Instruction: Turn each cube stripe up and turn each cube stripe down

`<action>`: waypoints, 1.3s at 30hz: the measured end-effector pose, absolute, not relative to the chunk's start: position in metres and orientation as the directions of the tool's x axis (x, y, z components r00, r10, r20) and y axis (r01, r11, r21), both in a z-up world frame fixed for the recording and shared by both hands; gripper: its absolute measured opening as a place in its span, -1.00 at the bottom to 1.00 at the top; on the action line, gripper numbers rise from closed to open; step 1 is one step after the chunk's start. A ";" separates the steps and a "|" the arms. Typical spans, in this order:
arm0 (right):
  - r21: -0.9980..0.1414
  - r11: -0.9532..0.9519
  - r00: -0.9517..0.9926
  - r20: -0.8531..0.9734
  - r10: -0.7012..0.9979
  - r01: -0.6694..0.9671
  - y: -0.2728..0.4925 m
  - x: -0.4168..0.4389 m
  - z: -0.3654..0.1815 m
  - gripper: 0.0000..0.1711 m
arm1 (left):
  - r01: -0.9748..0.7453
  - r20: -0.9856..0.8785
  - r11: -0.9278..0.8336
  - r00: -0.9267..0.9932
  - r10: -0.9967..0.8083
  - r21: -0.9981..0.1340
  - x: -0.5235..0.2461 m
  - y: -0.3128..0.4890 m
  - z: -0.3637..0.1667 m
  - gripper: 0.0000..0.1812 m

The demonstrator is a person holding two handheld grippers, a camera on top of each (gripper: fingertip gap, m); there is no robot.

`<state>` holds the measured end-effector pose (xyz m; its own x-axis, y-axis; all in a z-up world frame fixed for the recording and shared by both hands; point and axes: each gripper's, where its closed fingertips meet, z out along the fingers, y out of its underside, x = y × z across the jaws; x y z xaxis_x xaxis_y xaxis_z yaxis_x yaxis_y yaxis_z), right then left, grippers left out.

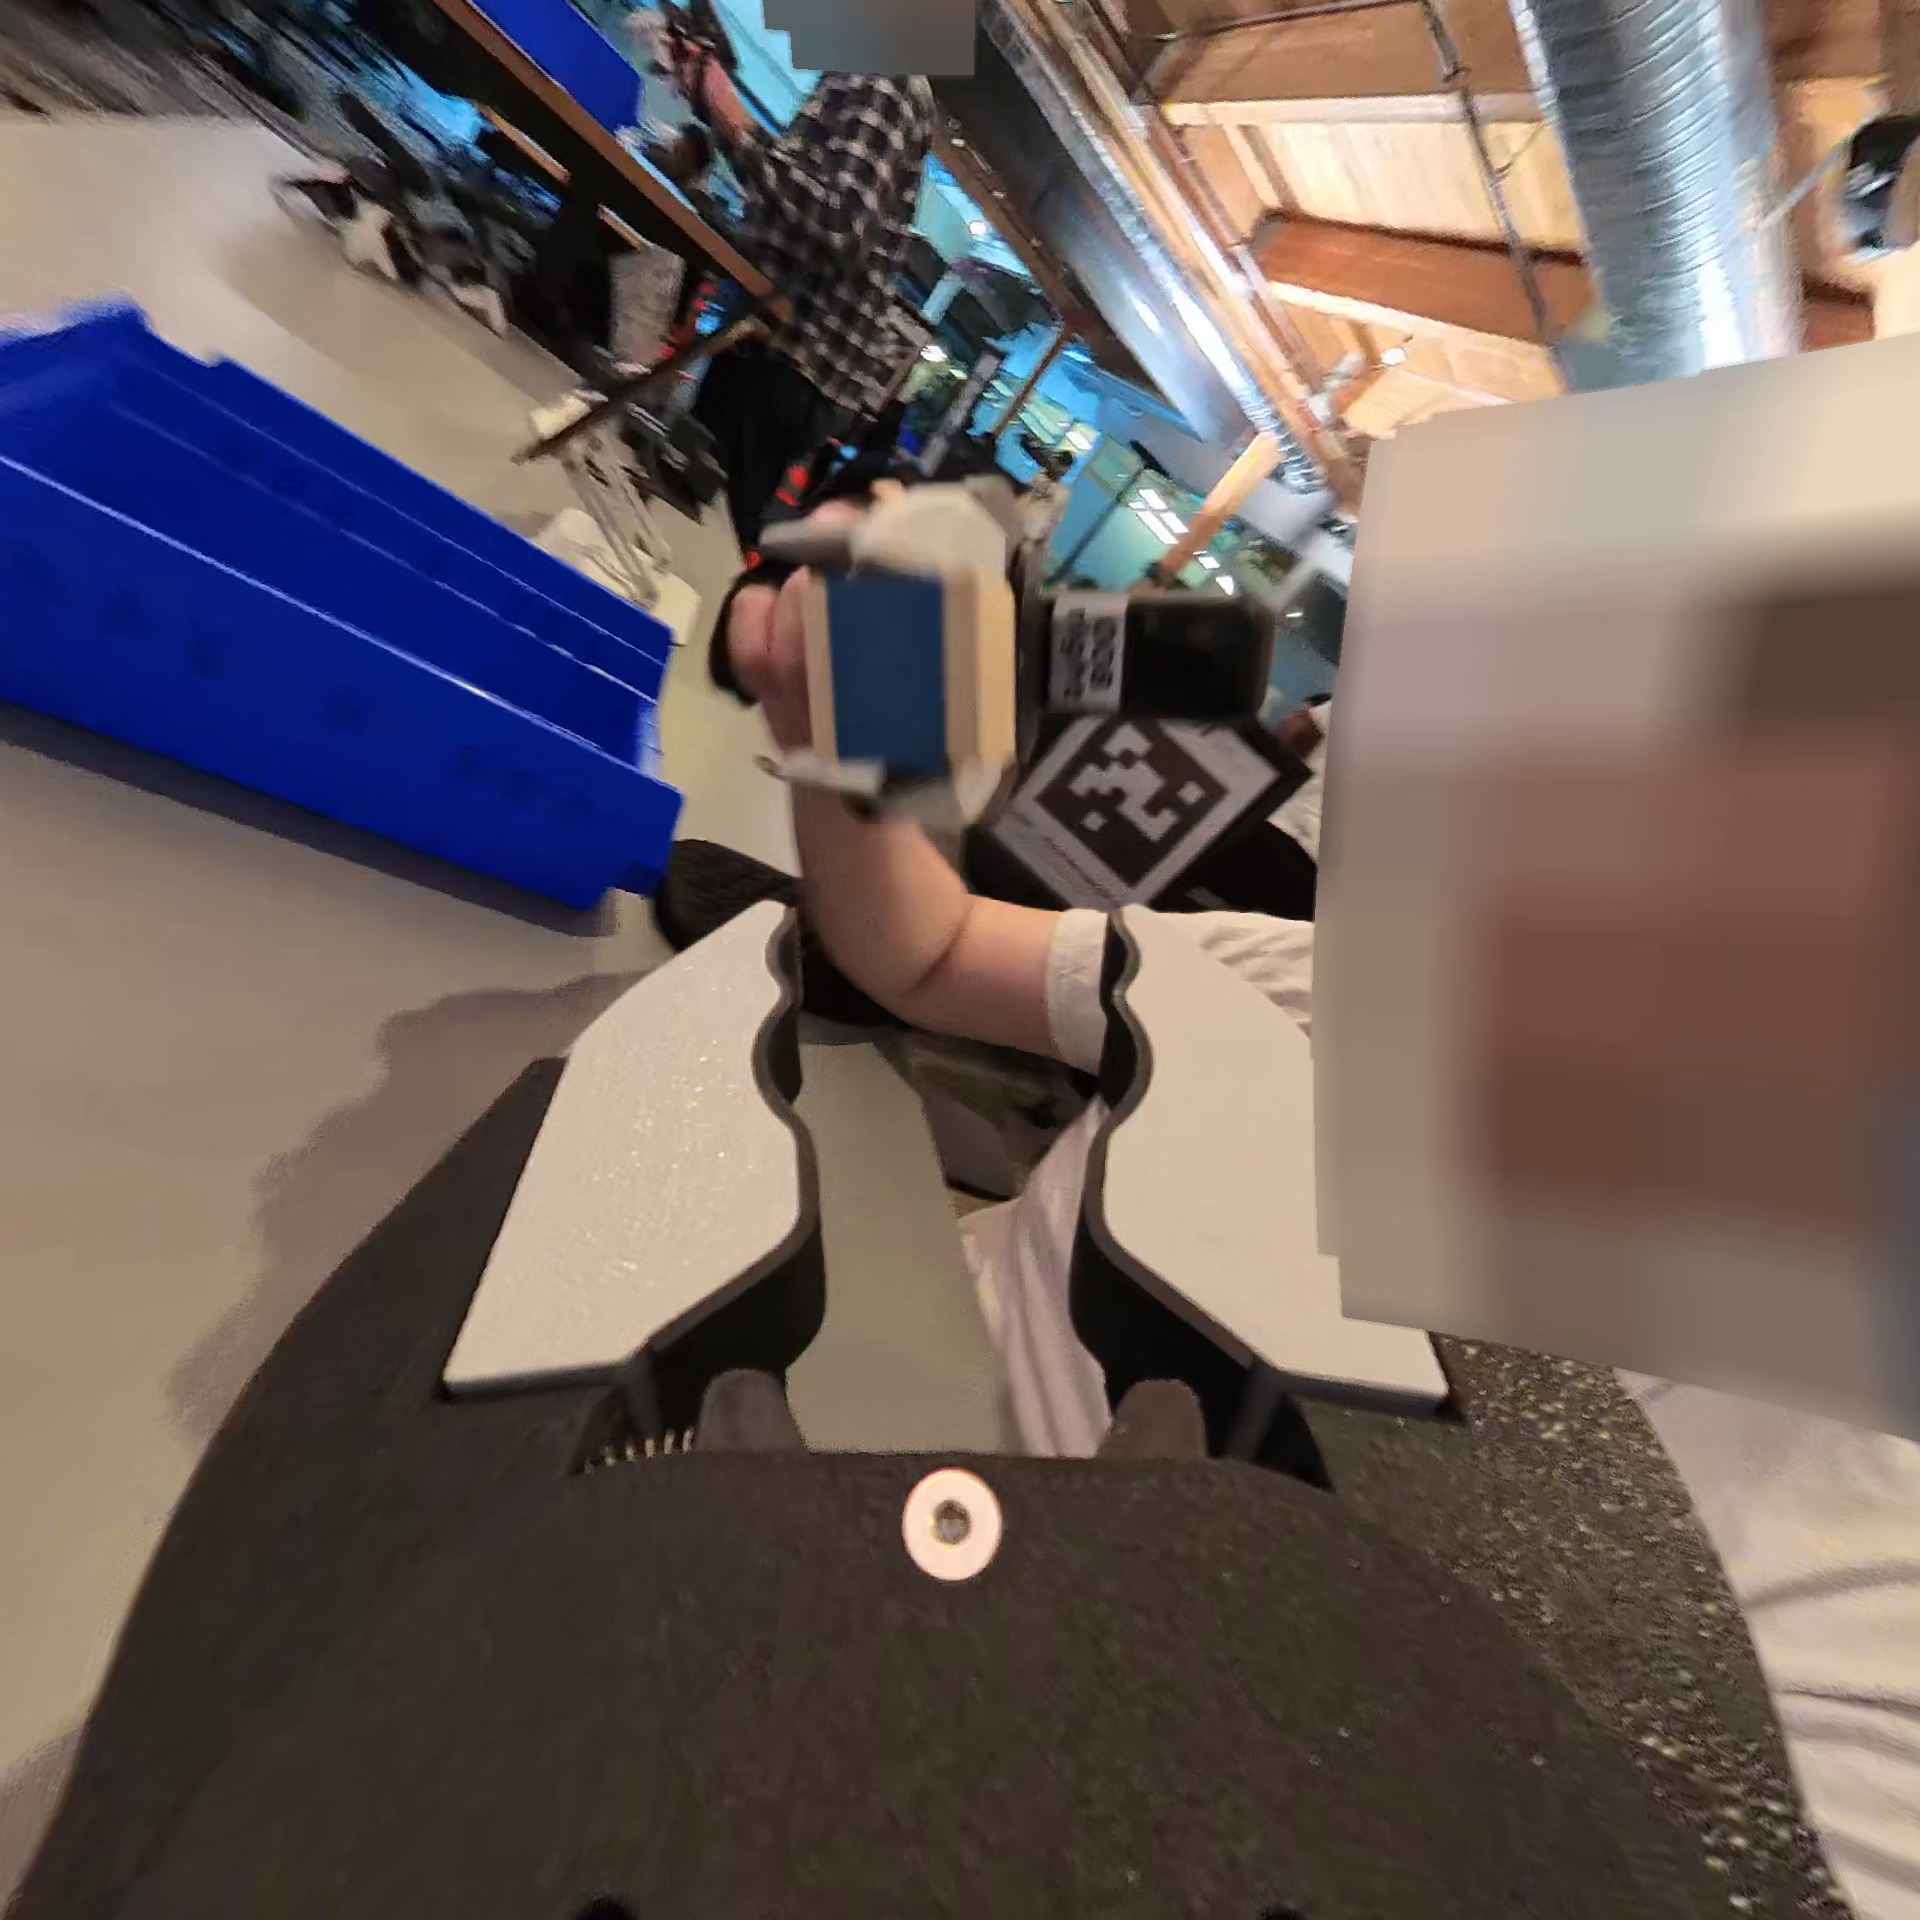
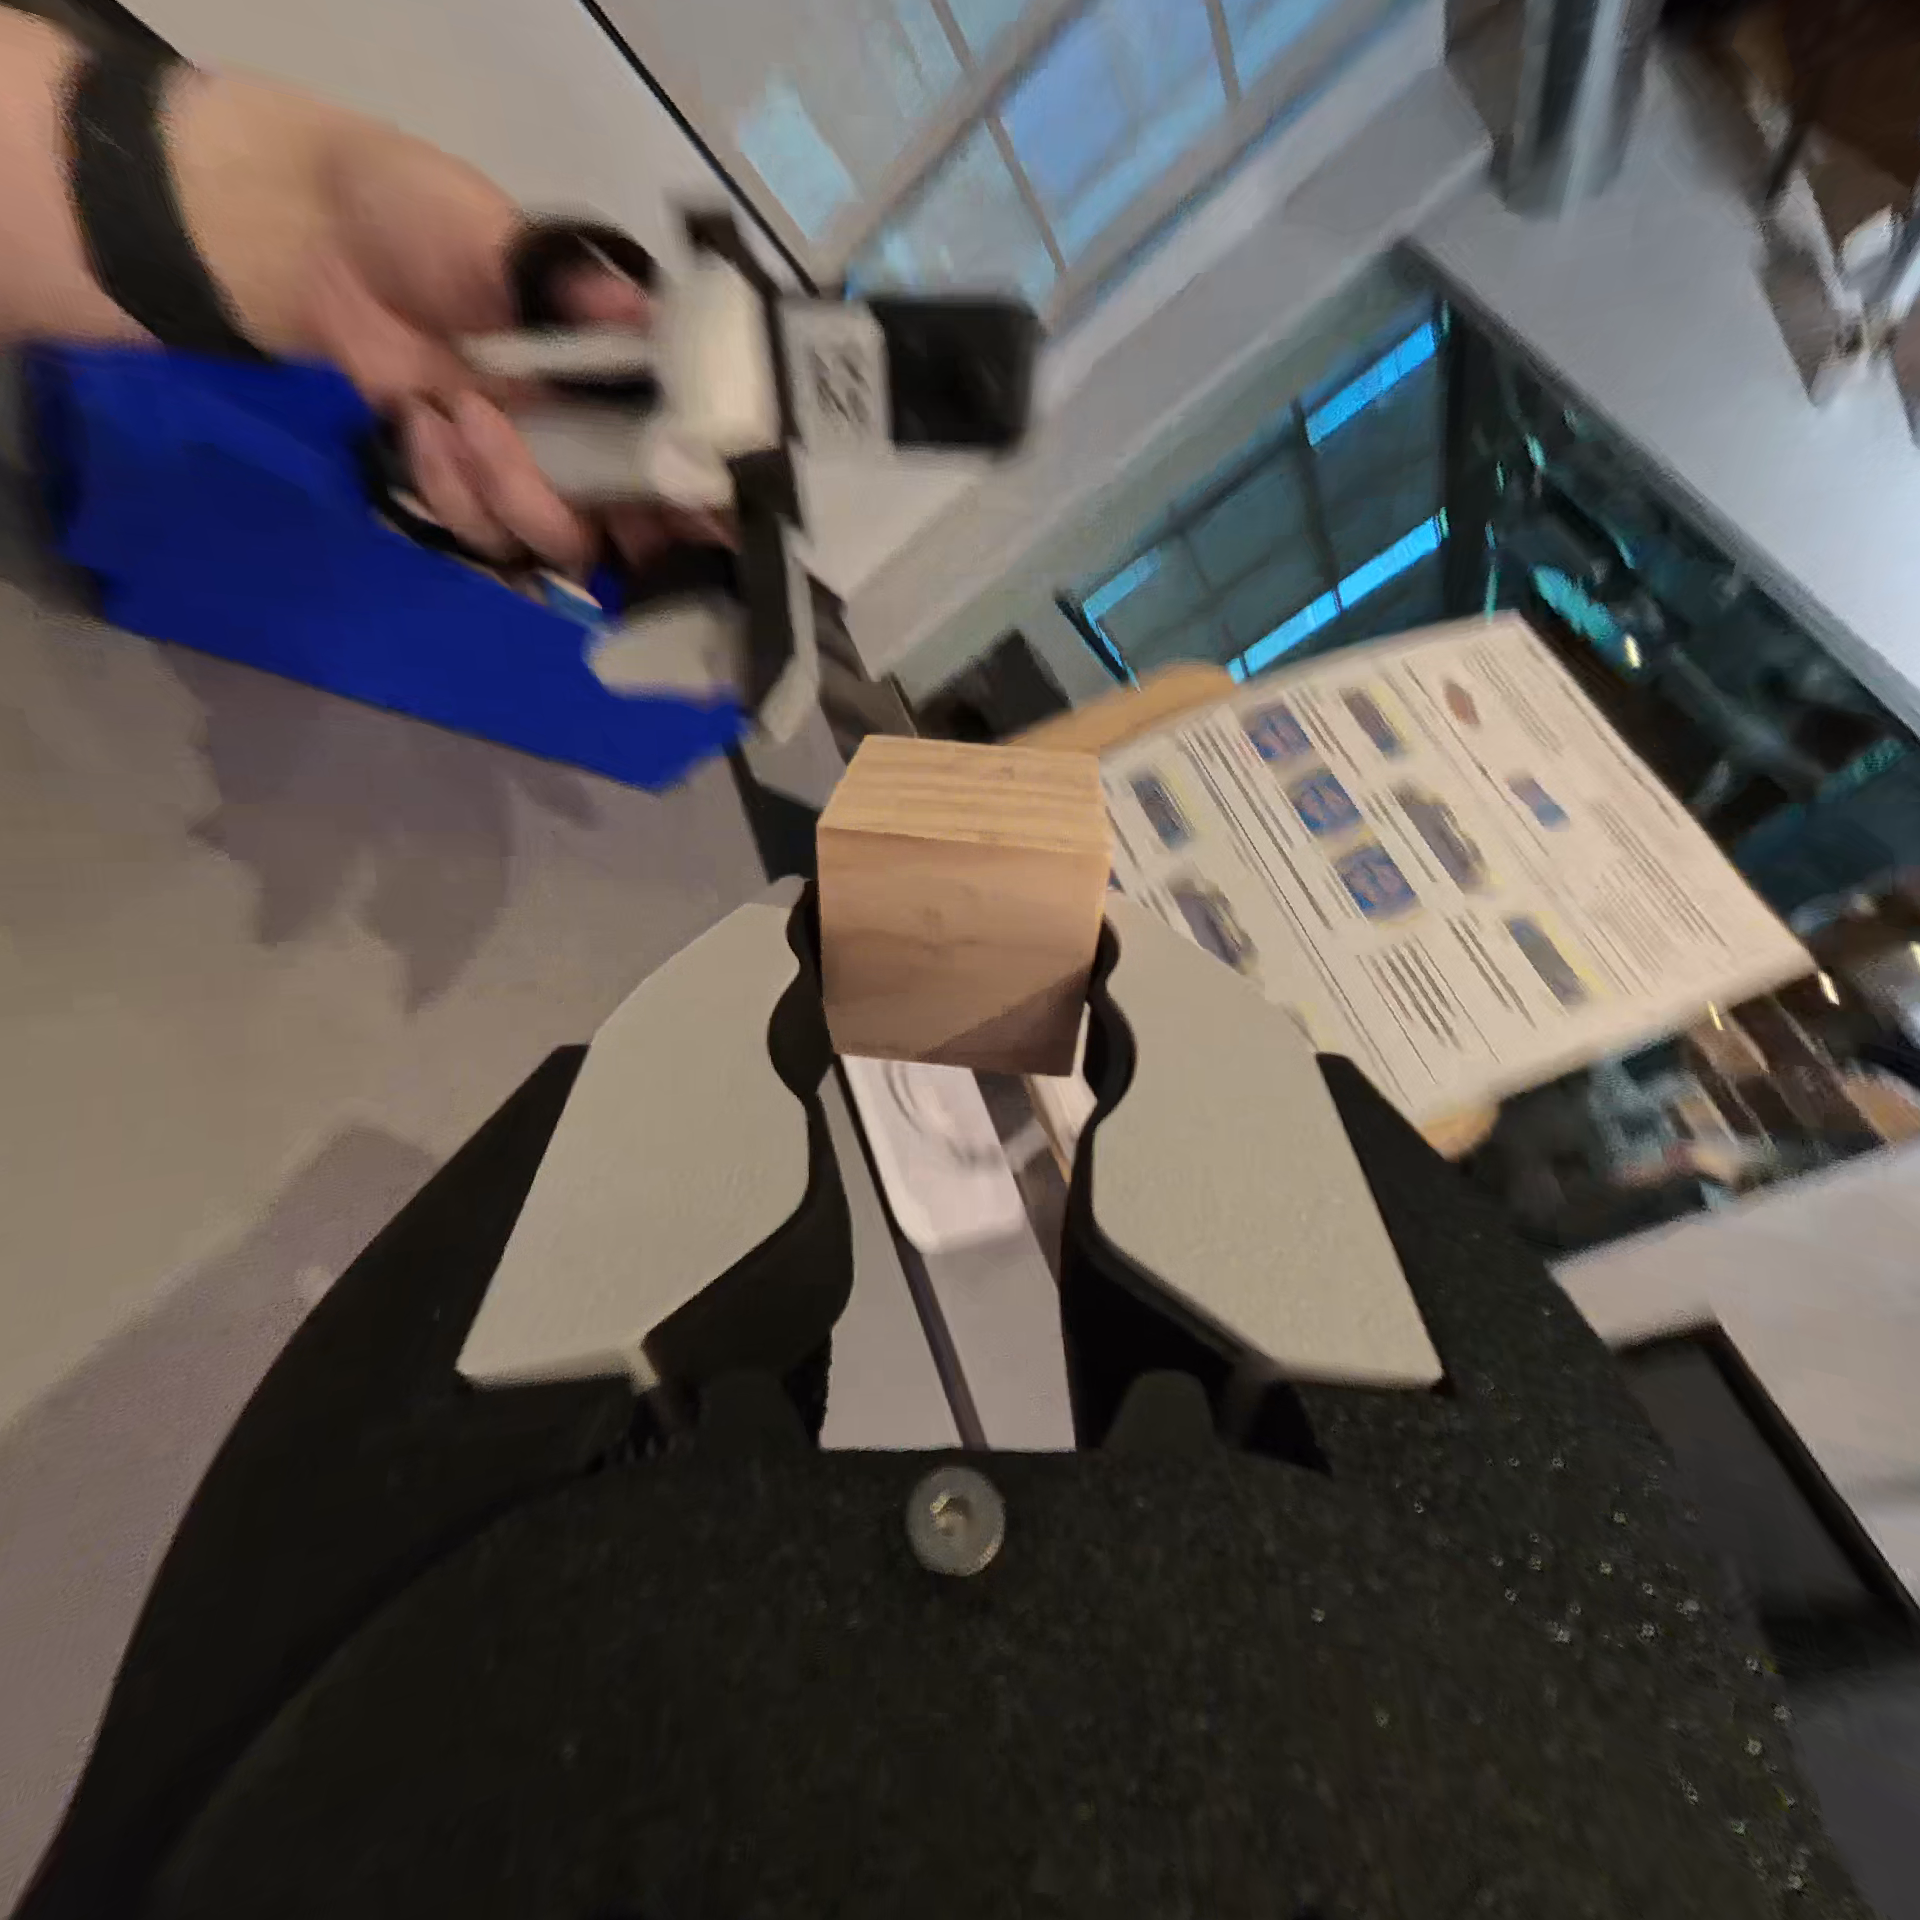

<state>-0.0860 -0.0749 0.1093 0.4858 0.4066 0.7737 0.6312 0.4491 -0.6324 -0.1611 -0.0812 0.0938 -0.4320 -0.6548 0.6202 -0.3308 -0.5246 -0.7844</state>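
Observation:
My right gripper (image 2: 951,935) is shut on a plain wooden cube (image 2: 956,894) and holds it in the air; no stripe shows from this side. In the left wrist view the same cube (image 1: 894,691) shows a blue stripe facing the camera, held between the right gripper's fingers (image 1: 831,774) above the table. My left gripper (image 1: 951,935) is open and empty, pointing towards that cube from a distance. The left gripper also shows in the right wrist view (image 2: 769,623), blurred, held by a hand.
Stacked blue bins (image 1: 312,623) lie on the grey table (image 1: 208,1091) to the left and also show in the right wrist view (image 2: 312,551). A person in a checked shirt (image 1: 831,239) stands behind. A printed sheet (image 2: 1455,862) lies beyond the cube.

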 end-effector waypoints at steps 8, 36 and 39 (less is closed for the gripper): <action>-0.633 -0.368 0.690 0.387 0.611 0.681 -0.029 0.163 0.019 -0.46 | -0.268 0.430 -0.343 -0.427 -0.796 -0.900 -0.199 -0.092 0.124 -0.46; -0.125 -0.251 0.271 0.184 0.945 0.960 0.018 0.180 -0.128 -0.26 | -0.338 0.381 -0.253 -0.394 -0.837 -0.906 -0.174 -0.094 0.098 -0.54; -0.078 -0.270 0.281 0.257 0.924 0.960 0.011 0.189 -0.106 -0.25 | -0.319 0.341 -0.237 -0.328 -0.881 -0.918 -0.194 -0.081 0.109 -0.51</action>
